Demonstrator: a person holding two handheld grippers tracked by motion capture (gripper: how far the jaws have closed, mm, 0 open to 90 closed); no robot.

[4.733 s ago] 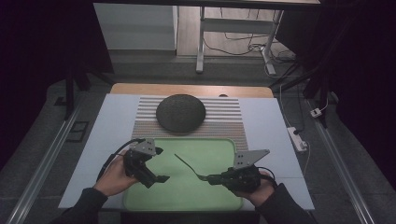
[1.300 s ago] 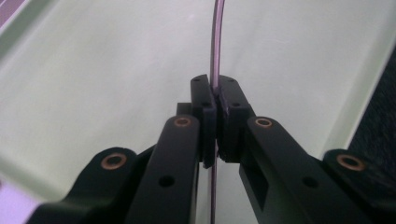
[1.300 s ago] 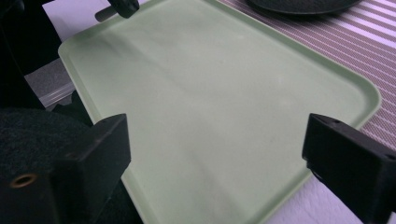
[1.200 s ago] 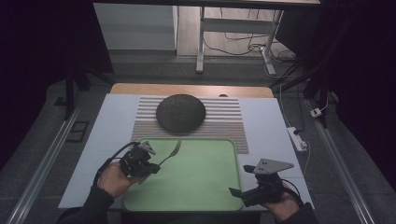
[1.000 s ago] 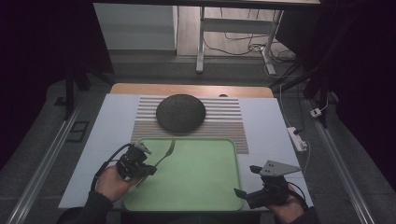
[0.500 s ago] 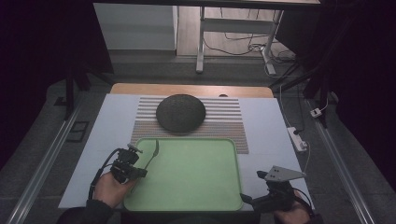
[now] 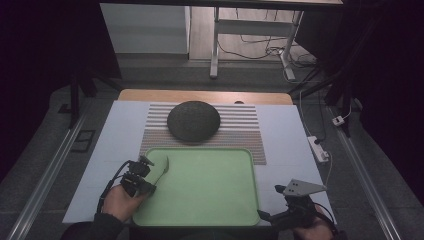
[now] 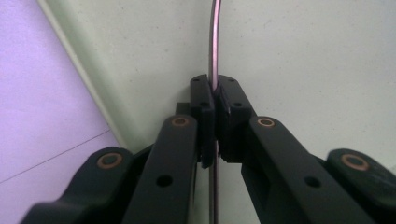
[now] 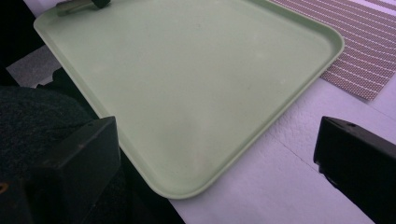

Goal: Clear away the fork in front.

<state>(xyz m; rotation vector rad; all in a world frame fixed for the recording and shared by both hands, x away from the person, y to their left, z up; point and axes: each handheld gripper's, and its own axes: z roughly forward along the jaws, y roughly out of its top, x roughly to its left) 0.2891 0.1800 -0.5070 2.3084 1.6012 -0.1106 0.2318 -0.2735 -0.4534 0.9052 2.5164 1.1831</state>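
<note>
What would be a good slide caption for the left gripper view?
Left gripper pinching a thin metal utensil handle between its black jaws, above the pale green tray.

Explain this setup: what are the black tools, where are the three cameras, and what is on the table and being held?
A person sits at a table with a hand-held two-jaw gripper in each hand; there is no robot arm. One camera looks down from above; one rides on each gripper, looking along its jaws. On the table lie a green tray, a striped mat and a dark round bowl-like thing. The left gripper is shut on a thin metal utensil handle over the tray's corner. The right gripper is open and holds nothing.
</note>
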